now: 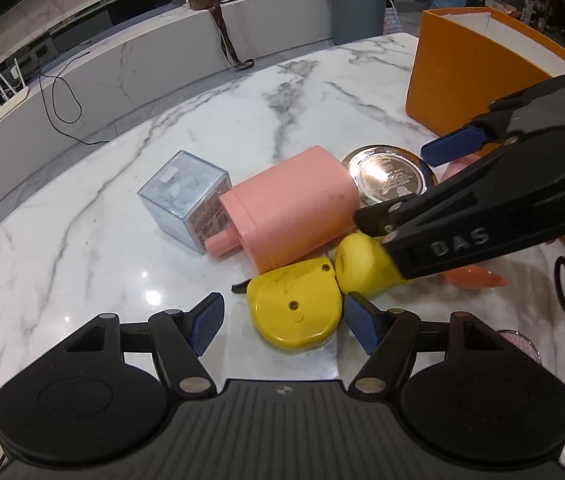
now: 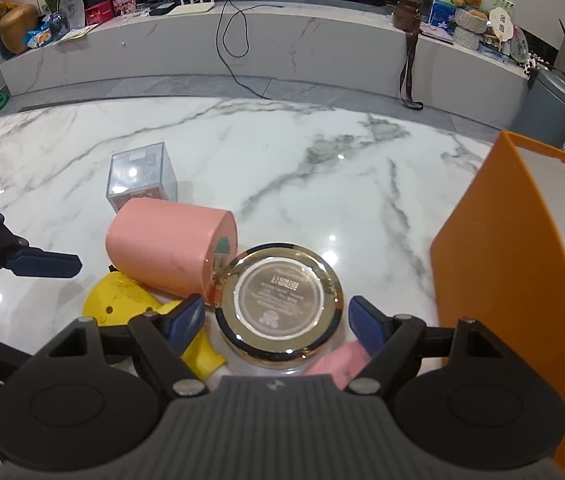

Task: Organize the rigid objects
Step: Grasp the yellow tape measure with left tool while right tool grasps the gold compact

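While the rigid items are lying bunched together near the middle of the marble table (image 1: 130, 168), both tongs are hovering over them with jaws standing wide and holding nothing.

Item, yellow case (image 1: 296, 308): lying flat at the near edge of the cluster, sitting between the pads of the left gripper (image 1: 282, 320), which are not pressing on it; likely the left hand's pick.

Item, gold-rimmed round tin (image 2: 278, 300): resting base-up, framed between the open pads of the right gripper (image 2: 278, 320), apart from both; probably the right hand's target.

Item, pink cylinder (image 1: 294, 204): lying on its side, touching the tin and overlapping the yellow case.

Item, clear cube box (image 1: 184, 200): standing far left of the cylinder, touching its capped end.

Item, yellow rounded piece (image 1: 362, 268): sitting right of the case, partly hidden under the right tongs.

Receptacle, orange box (image 2: 502, 280): standing open at the right, close to the pile, seemingly waiting to be taking the sorted pieces.
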Tool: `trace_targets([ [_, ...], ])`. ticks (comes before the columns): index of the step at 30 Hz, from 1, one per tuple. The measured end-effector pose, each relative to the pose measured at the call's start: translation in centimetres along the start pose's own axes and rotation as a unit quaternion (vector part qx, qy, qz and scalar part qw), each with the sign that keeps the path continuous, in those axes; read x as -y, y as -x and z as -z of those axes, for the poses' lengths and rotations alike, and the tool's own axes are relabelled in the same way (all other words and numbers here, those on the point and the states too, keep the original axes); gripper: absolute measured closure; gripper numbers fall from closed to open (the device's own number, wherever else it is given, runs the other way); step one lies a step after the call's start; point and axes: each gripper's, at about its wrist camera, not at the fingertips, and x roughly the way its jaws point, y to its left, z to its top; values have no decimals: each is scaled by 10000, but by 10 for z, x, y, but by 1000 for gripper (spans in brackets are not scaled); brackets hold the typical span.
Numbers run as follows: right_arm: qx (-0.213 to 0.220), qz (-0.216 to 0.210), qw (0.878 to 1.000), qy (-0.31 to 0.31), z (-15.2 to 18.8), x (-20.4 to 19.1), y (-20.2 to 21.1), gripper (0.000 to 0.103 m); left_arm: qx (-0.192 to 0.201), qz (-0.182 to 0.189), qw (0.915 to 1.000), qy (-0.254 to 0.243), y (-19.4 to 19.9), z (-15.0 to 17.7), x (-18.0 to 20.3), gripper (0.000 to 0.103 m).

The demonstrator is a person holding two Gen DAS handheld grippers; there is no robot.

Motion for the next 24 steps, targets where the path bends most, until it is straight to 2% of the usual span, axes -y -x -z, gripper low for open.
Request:
trace_targets([
  [7, -111, 52, 9999, -54, -3, 5, -17, 25, -33, 151, 9999, 24, -5, -2, -1, 21],
  [12, -161, 24, 9998, -66, -4, 6, -25, 27, -173, 99, 9997, -116, -14, 0, 3, 25],
  [24, -144, 33, 9998, -132, -5, 7, -31, 27, -144, 112, 9998, -82, -14, 0, 3, 29],
])
